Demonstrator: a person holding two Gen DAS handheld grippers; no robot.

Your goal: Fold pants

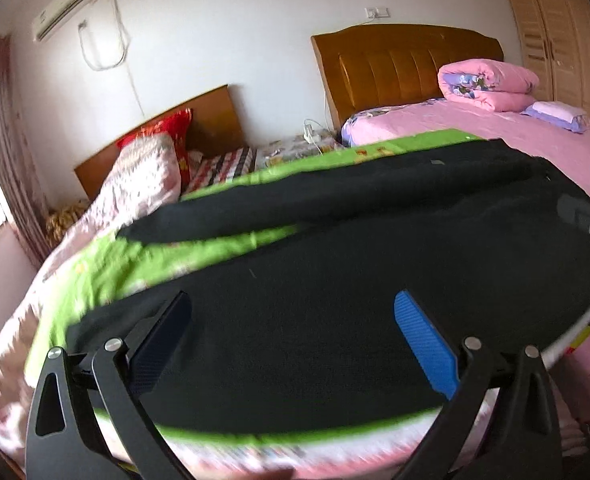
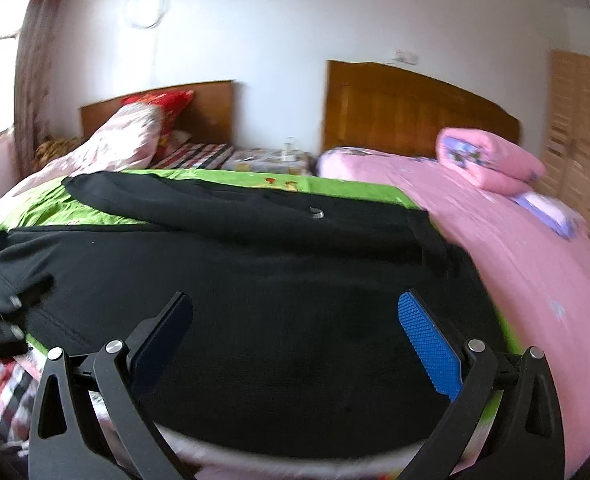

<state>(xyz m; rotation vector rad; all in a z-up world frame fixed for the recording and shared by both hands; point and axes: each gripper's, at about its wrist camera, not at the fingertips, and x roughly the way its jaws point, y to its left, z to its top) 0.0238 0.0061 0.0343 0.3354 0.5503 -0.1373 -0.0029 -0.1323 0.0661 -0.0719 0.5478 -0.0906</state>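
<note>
On the green sheet [image 1: 107, 264], soft black pants [image 1: 335, 320] lie flat. Your left gripper [image 1: 293, 336] and right gripper [image 2: 295, 336] hover spread and empty; pinch the limp waistband edge.

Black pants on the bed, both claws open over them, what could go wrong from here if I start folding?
1. The black pants lie on a loose green sheet; a deep pinch by the right claw could grab both.
2. The legs are splayed apart, so the fold may come out uneven.
3. The left claw sits mid-fabric, not at an edge, so it may bunch the cloth.
</note>
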